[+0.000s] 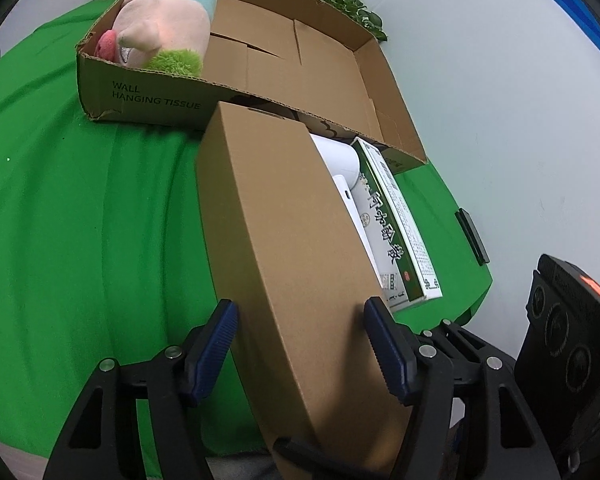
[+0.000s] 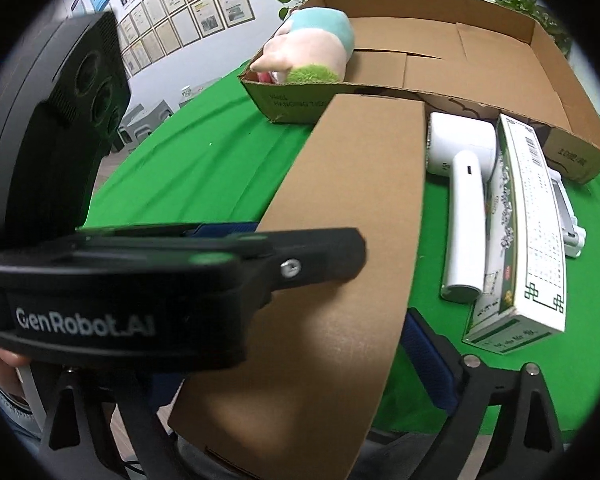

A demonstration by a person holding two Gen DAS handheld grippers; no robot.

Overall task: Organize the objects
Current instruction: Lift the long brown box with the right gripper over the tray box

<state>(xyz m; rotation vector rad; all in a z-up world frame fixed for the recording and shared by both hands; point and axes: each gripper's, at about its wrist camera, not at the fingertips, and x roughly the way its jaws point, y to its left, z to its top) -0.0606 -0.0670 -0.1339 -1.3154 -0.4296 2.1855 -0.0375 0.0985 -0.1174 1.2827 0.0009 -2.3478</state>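
Observation:
A long flat brown cardboard box (image 1: 284, 248) lies between the blue pads of my left gripper (image 1: 302, 344), which is shut on its near end. The same box (image 2: 340, 240) runs between the fingers of my right gripper (image 2: 300, 360), which also closes on it; the left gripper's body (image 2: 172, 272) crosses in front. Beside the box on the green cloth lie a white hand-held device (image 2: 464, 184) and a green-and-white carton (image 2: 528, 240). A pink plush toy (image 1: 164, 28) sits in the open cardboard tray (image 1: 148, 100) behind.
The green-covered table (image 1: 80, 220) ends near the right wall, where a small black object (image 1: 472, 236) lies at its edge. Potted plants (image 1: 352, 4) stand behind the tray. The right gripper's body (image 1: 572, 340) shows at lower right.

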